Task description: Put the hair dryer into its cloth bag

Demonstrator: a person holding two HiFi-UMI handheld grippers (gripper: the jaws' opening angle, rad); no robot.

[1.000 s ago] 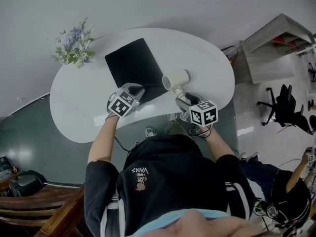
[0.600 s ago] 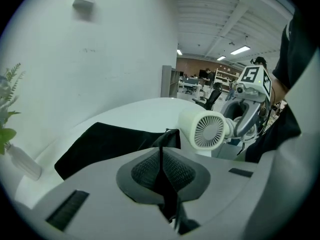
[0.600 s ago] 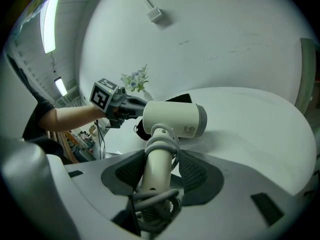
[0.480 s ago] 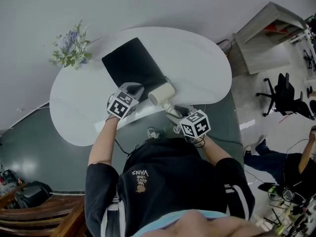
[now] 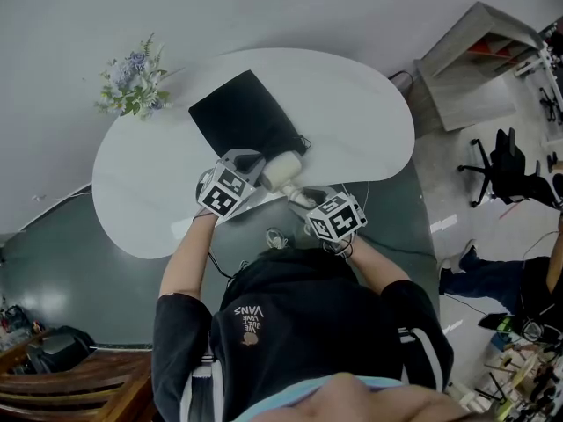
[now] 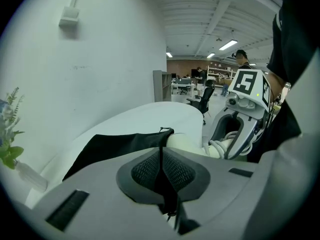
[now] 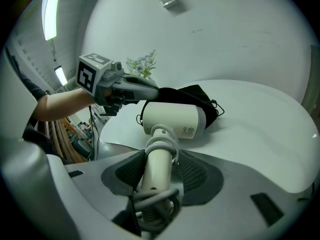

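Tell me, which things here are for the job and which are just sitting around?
For the job: cream plastic hair dryer, held by the right gripper; black cloth bag, its edge pinched by the left gripper.
Just around: blue and white flower bunch; black office chair; pale wooden shelf unit.
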